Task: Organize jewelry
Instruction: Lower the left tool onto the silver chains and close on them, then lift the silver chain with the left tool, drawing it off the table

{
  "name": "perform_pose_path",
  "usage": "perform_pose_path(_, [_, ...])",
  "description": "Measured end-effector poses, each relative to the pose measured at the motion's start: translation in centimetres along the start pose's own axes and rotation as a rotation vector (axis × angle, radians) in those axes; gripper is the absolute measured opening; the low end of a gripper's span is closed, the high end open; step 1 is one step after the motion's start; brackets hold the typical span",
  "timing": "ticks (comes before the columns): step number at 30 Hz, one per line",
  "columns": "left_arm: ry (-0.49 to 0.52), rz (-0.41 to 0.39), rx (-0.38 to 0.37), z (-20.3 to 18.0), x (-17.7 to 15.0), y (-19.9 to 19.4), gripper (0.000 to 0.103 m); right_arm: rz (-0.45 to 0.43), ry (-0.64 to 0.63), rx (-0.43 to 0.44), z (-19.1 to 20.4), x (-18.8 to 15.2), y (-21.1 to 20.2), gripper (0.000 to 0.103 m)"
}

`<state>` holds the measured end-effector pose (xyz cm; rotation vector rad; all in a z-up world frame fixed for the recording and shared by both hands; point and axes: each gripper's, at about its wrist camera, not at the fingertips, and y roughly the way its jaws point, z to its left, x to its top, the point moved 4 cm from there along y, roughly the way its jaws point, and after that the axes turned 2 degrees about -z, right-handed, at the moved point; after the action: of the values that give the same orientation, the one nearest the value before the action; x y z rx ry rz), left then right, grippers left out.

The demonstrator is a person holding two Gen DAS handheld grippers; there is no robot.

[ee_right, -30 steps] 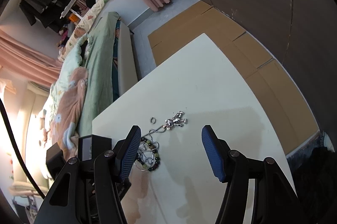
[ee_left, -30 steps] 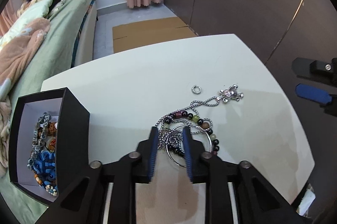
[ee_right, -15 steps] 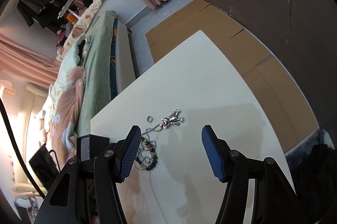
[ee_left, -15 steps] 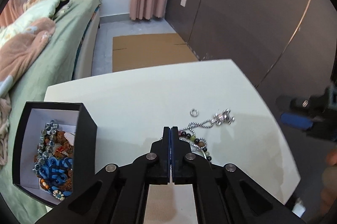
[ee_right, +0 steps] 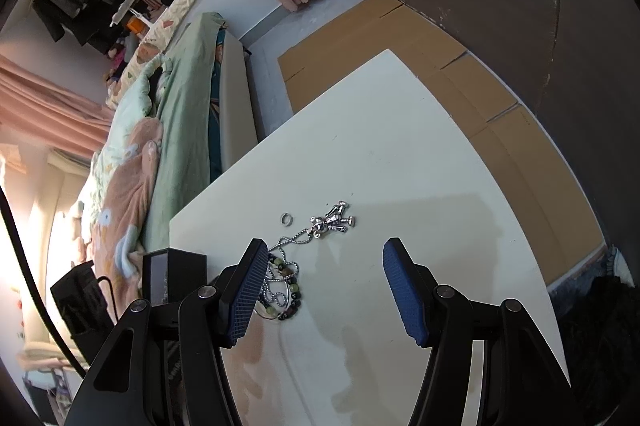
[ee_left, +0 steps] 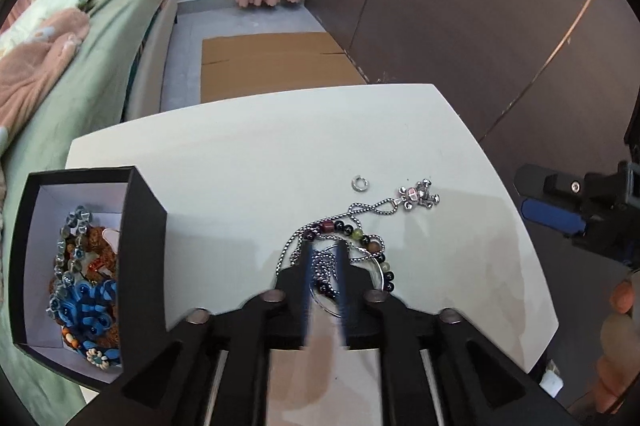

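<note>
A tangle of jewelry lies on the white table: a beaded bracelet, a silver chain with a bear pendant, a metal hoop and a small ring. My left gripper is partly open, its blurred fingers straddling the chain and beads at the pile's near side. A black box with a white lining holds blue and orange bead jewelry at the left. My right gripper is open and empty above the table, with the bear pendant and ring ahead of it.
The right gripper also shows at the right edge of the left wrist view. A bed with green and pink bedding runs along the table's left. Flat cardboard lies on the floor beyond the table. Dark wall panels stand behind.
My left gripper was open around the pile, then shut and pulled back, and now its fingers are parting again over the chain and beads. The jewelry has hardly moved. The right gripper stays open.
</note>
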<state>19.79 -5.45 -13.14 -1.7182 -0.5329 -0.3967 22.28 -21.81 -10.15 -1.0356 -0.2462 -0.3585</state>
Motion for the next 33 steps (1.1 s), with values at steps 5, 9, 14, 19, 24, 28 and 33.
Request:
perform_pose_path(5, [0.029, -0.020, 0.040, -0.4, -0.1, 0.2, 0.059, 0.004, 0.001, 0.000, 0.0, -0.1, 0.1, 0.060])
perform_pose_path(9, [0.044, -0.001, 0.062, -0.2, -0.4, 1.3, 0.059, 0.003, 0.002, -0.001, 0.0, -0.1, 0.1, 0.060])
perform_pose_path(14, [0.058, 0.014, 0.093, -0.2, -0.7, 2.4, 0.016, 0.006, 0.002, 0.001, -0.1, -0.1, 0.1, 0.061])
perform_pose_path(19, [0.065, -0.006, 0.074, -0.6, -0.8, 2.0, 0.003, 0.013, -0.003, -0.003, -0.3, -0.2, 0.2, 0.061])
perform_pose_path(24, [0.051, -0.069, 0.045, -0.7, -0.3, 0.3, 0.002, 0.017, 0.002, -0.006, -0.4, -0.2, 0.3, 0.060])
perform_pose_path(28, [-0.012, -0.095, -0.010, 0.0, 0.3, -0.9, 0.002, 0.020, -0.003, -0.006, -0.6, -0.1, 0.4, 0.060])
perform_pose_path(33, [-0.073, -0.165, -0.053, 1.4, 1.2, -3.6, 0.002, 0.027, -0.012, -0.012, -0.6, -0.1, 0.6, 0.061])
